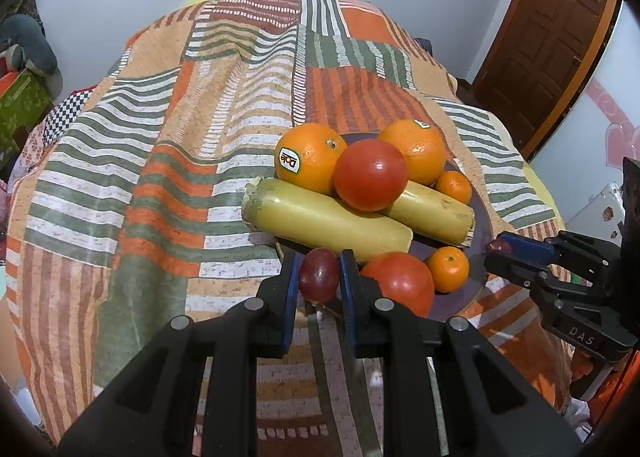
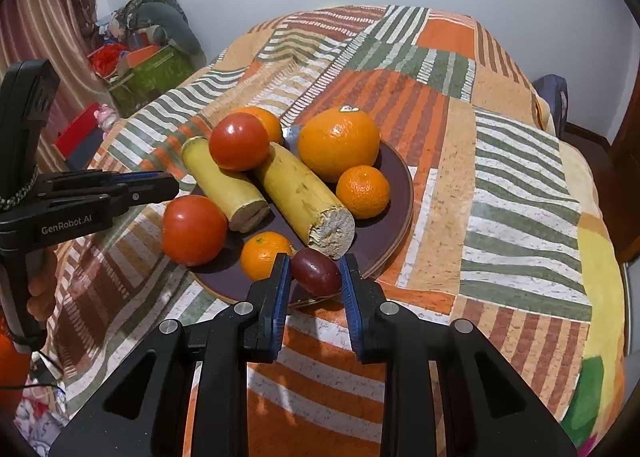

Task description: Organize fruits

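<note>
Two tongs, each level over plate edge: left gripper (image 1: 319, 272) pinches grape (image 1: 319, 275); right gripper (image 2: 315, 272) slightly wider, pads flanking another grape (image 2: 316, 271), contact unclear. Plate (image 2: 394, 193) holds oranges, tomatoes, two yellow cane pieces.

Left gripper (image 1: 319, 275) and right gripper (image 2: 316, 271), each clamped around a grape
</note>
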A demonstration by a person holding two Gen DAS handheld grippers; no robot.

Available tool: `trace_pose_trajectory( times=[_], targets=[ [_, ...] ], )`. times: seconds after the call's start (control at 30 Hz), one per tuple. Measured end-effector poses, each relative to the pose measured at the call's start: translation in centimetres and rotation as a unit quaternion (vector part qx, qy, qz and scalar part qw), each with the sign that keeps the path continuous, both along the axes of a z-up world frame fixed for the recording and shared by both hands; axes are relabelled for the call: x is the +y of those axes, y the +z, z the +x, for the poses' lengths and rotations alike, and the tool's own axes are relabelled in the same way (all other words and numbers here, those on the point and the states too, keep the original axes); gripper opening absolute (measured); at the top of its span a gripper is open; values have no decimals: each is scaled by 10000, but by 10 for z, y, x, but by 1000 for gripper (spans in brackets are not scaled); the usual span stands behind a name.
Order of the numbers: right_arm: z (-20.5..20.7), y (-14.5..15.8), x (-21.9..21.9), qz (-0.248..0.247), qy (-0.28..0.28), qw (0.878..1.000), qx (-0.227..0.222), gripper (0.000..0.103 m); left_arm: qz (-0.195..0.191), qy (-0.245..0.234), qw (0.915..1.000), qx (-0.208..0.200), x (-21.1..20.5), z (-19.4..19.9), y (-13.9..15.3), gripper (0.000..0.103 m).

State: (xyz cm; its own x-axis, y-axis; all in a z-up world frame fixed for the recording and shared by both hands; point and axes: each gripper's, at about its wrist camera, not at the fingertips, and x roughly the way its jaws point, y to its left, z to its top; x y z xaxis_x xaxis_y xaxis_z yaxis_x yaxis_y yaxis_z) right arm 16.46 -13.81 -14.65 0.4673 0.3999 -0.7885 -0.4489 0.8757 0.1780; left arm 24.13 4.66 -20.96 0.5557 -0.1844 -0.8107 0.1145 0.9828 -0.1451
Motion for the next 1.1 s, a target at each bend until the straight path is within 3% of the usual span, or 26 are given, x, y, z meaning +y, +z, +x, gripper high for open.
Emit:
trace_pose_trajectory(
  times=[0.4, 0.53, 0.63, 0.87, 1.1],
  targets=[
    [7, -7, 3, 40, 25, 9999, 130, 23, -75, -96, 9999, 81, -4, 9, -8, 21],
    [7, -6, 4, 43, 16, 9998, 180, 26, -129, -10, 9999, 83, -2, 9, -8, 33],
    [5, -1, 2, 48, -22, 9999, 124, 31, -161, 28, 9999, -20, 1, 4, 1, 34],
    [-4, 28, -7, 145, -174, 9994, -246, 31, -105, 191, 9980, -600, 4, -20, 44, 34],
    [-30, 90, -23, 453, -364, 9931, -1019, 31, 84, 370, 9871, -1553, -3, -65, 109, 34]
  ],
)
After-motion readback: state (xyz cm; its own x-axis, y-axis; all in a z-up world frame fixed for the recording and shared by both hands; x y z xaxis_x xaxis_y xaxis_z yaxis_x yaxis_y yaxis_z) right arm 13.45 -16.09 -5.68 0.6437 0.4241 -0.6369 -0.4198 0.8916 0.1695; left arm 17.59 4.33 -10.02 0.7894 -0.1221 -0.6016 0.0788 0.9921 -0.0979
